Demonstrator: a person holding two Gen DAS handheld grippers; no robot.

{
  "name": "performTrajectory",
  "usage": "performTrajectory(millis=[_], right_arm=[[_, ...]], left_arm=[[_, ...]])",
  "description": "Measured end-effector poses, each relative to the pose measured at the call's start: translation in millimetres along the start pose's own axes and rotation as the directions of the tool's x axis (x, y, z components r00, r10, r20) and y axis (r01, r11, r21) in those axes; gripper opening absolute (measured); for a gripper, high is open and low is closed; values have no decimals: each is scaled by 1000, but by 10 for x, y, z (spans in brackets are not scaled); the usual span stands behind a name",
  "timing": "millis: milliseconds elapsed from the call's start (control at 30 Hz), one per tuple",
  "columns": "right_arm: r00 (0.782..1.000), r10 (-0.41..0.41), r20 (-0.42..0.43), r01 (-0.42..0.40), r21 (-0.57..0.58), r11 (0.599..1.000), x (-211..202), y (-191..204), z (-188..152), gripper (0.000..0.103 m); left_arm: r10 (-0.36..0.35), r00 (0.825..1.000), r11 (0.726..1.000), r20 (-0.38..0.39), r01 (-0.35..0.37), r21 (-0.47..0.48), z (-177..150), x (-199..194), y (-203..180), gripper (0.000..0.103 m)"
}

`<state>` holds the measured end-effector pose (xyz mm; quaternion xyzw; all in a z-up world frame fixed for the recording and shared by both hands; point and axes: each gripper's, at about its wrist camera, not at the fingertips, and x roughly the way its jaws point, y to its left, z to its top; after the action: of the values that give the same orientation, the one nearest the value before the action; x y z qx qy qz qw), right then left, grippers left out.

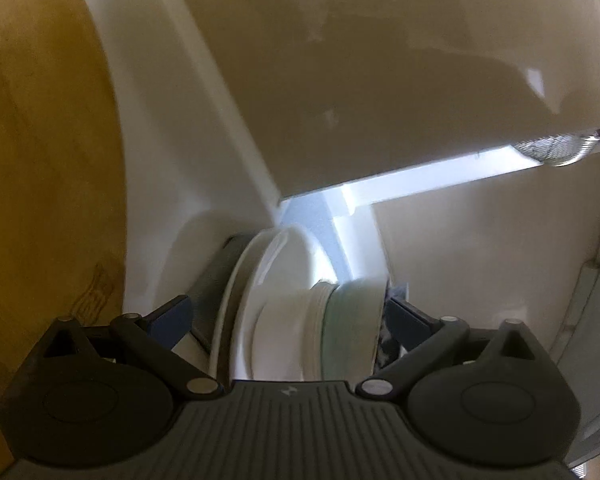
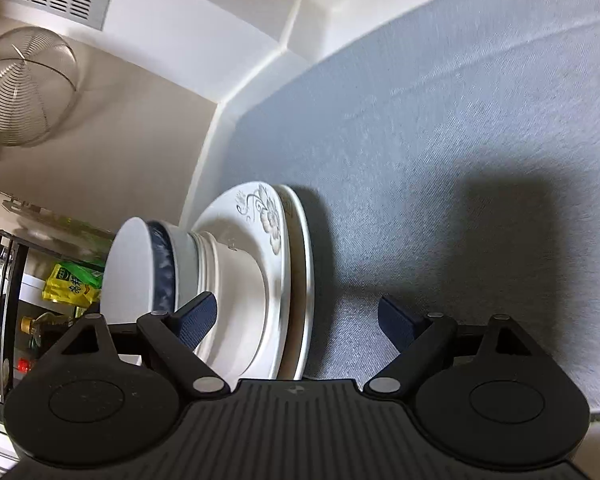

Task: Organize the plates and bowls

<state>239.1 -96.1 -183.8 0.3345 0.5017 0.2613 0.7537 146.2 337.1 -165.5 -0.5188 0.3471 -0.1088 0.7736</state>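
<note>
Left wrist view, left to right: tan wooden cabinet panel (image 1: 40, 160), white cabinet frame (image 1: 172, 120), then the stack of white ceramic plates and bowls (image 1: 296, 300) seen edge-on between the fingers of the left gripper (image 1: 288, 316). The jaws stand wide apart with the stack filling the gap; whether the pads actually press it, I cannot tell. Likely straddling the whole stack to steady or shift it as one. Right wrist view: metal mesh strainer (image 2: 24, 92) far left, shelf with yellow packet (image 2: 74, 286) and bottles, then the same stack, with a blue-rimmed bowl (image 2: 162, 268) nested over a floral-patterned white plate (image 2: 256, 240), resting on the grey fabric-textured surface (image 2: 440, 140). The right gripper (image 2: 300, 316) is spread open around the plates' near edge, holding nothing, probably lining up to support them.
</note>
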Motion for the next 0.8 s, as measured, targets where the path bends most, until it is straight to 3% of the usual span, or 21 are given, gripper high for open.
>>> performTrajectory(millis=[200,367,433,533,633,800], right_arm=[[997,79,-6,-79,28,997,115,-47,39,89],[994,108,-9,-108,47,993,141,-90,61,87],[995,98,-10,-97,48,994,144,-79,73,84],[999,47,10,-47,35,998,123,-13,62,81],[998,-41,54,44,-51,998,74,146,-6,83],[997,-54,51,59,-105,993,41,189,-15,82]], left_arm=[[-121,991,991,-50,118,-63,36,105,209,103],[-164,986,978,-19,160,-135,79,109,379,103],[-108,993,974,52,116,-196,84,-17,390,103],[3,995,984,96,15,-177,45,-82,285,103],[104,991,986,85,-92,-136,37,55,145,103],[135,991,984,18,-132,-120,-6,363,94,103]])
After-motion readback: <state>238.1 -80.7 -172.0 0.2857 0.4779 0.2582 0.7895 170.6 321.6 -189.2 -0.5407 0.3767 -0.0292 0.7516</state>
